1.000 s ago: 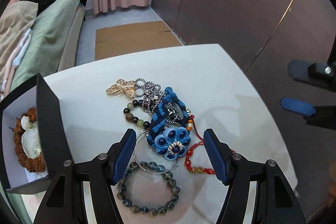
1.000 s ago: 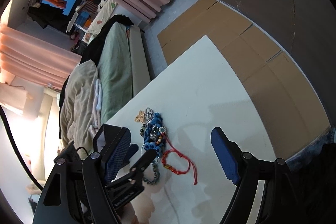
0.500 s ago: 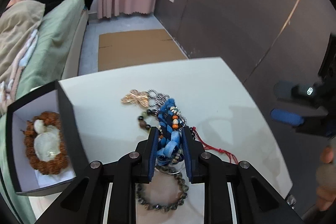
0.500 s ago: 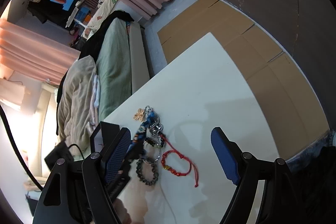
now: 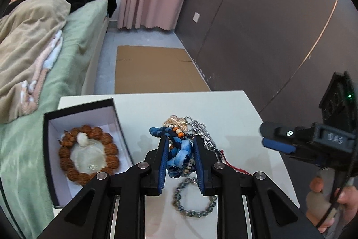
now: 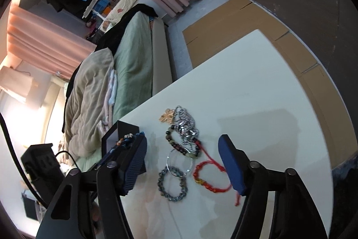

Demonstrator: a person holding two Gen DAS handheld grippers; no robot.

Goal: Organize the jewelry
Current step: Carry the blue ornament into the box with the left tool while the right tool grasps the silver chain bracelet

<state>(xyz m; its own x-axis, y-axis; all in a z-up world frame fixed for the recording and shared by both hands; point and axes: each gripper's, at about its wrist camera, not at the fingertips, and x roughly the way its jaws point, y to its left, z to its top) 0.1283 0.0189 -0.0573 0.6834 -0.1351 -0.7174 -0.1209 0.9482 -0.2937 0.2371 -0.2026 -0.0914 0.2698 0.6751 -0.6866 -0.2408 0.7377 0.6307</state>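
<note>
My left gripper is shut on the blue braided bracelet with a flower and holds it lifted above the white table. A black box with a brown bead bracelet inside stands at the left. A grey bead bracelet, a silver chain and a gold butterfly charm lie on the table. My right gripper is open and empty above the red cord bracelet, the dark bead bracelet and a thin silver ring.
A bed with green and beige bedding runs along the table's left side. Flat cardboard lies on the floor beyond the table. A dark wall stands at the right. The right gripper also shows in the left wrist view.
My left gripper closed on the blue bracelet and lifted it off the pile, moving left toward the black box. The right gripper stayed open.
</note>
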